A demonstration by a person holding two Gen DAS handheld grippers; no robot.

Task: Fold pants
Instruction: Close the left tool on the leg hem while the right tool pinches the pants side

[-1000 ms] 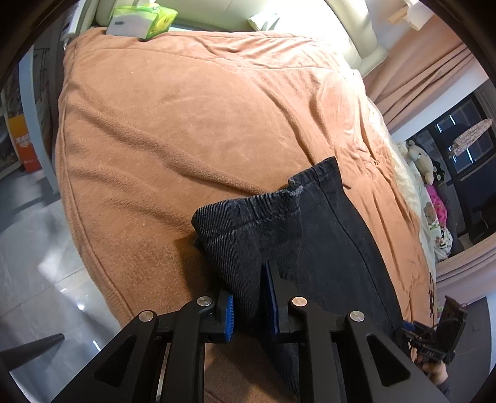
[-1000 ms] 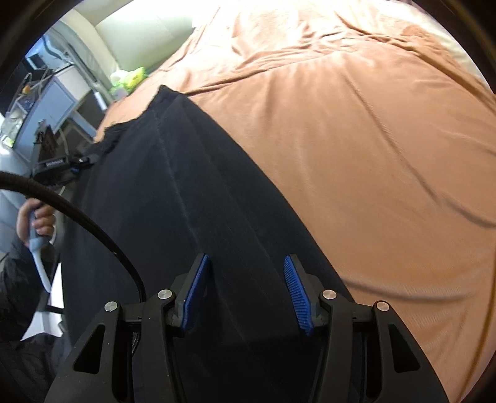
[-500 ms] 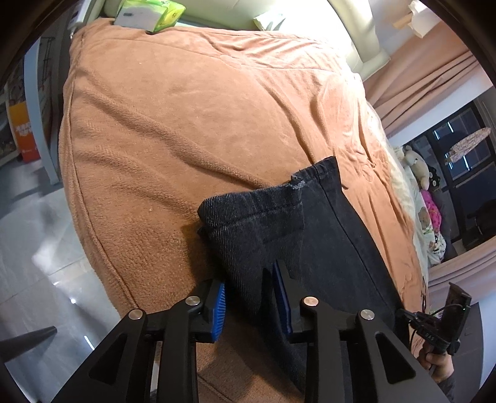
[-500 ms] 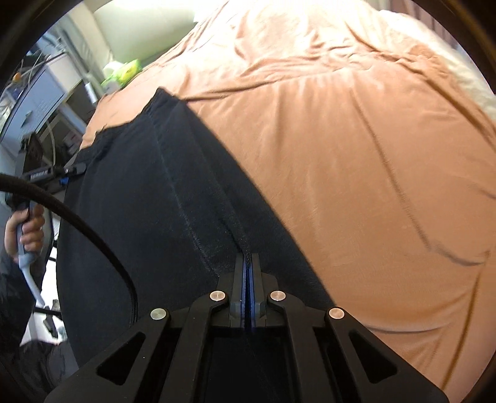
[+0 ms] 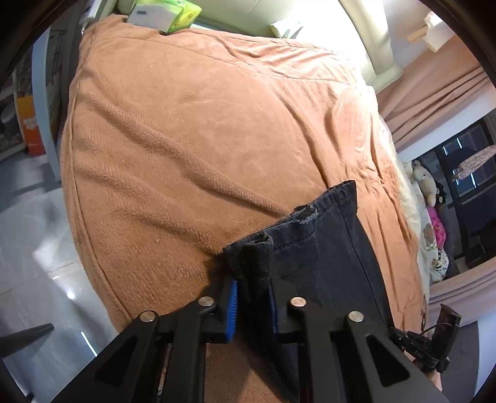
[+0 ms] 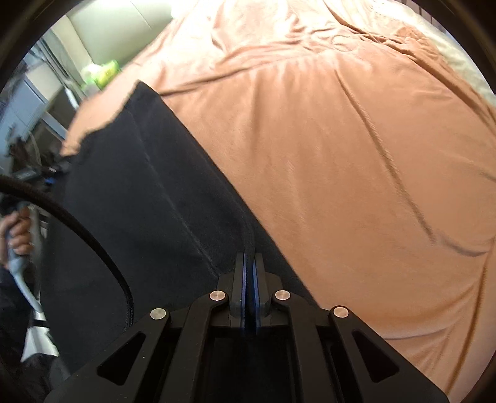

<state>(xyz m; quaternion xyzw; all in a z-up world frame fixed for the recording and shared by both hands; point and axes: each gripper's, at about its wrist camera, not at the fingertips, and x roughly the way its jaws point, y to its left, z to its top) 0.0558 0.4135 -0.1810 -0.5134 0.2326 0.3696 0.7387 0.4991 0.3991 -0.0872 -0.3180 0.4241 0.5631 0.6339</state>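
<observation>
Bright daylight | floor glare | fisheye-bent edges (right view motion-blurred)

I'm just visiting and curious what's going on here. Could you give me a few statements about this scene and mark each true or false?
1. The pants are dark and lie on an orange blanket. True.
2. The right gripper is wide open above the blanket. False: it is shut on the pants.
3. The left gripper has pants fabric between its pads. True; its jaws are closing.
4. The pants are blue-and-white striped. False: plain dark.
5. A green packet lies at the bed's far end. True.
</observation>
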